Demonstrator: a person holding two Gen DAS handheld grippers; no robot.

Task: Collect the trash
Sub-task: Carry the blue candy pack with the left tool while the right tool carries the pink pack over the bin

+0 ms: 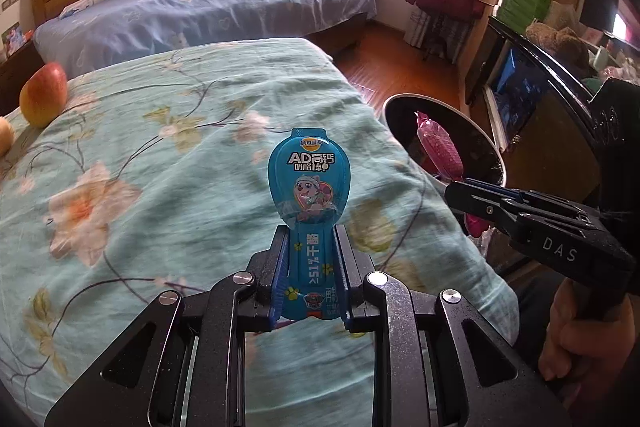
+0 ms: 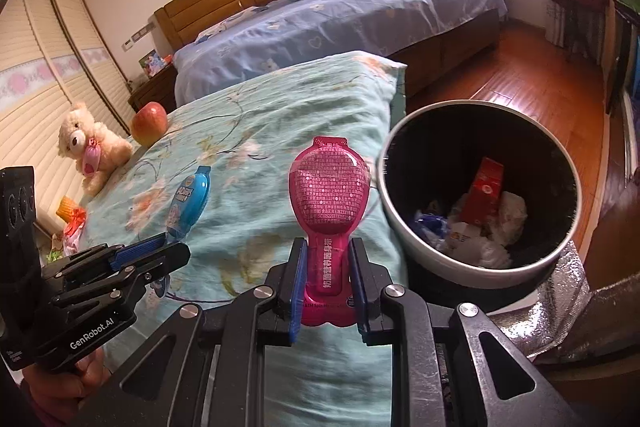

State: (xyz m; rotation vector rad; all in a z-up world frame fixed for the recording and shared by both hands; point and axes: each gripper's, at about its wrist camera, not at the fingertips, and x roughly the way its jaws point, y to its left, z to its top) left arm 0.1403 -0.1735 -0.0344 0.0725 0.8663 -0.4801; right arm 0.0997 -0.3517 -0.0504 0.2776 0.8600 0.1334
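Your left gripper [image 1: 310,267] clamps a blue cheese-stick wrapper [image 1: 309,183], your right gripper [image 2: 329,287] a pink cheese-stick wrapper [image 2: 330,187], beside the trash bin [image 2: 404,227] holding a red carton [image 2: 486,195] and crumpled paper [image 2: 490,247].

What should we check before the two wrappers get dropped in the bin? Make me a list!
1. Left gripper holds the blue wrapper: ok, jaws shut on its stem.
2. Right gripper holds the pink wrapper: ok, jaws shut on its stem.
3. Bin is open with room inside: ok, trash covers only the bottom.
4. Pink wrapper is over the bin: cannot tell; the right wrist view shows it beside the rim.
5. Blue wrapper is over the bin: not ok, it is above the green bedspread.
6. Apple stays out of the way: ok, far off on the bed.
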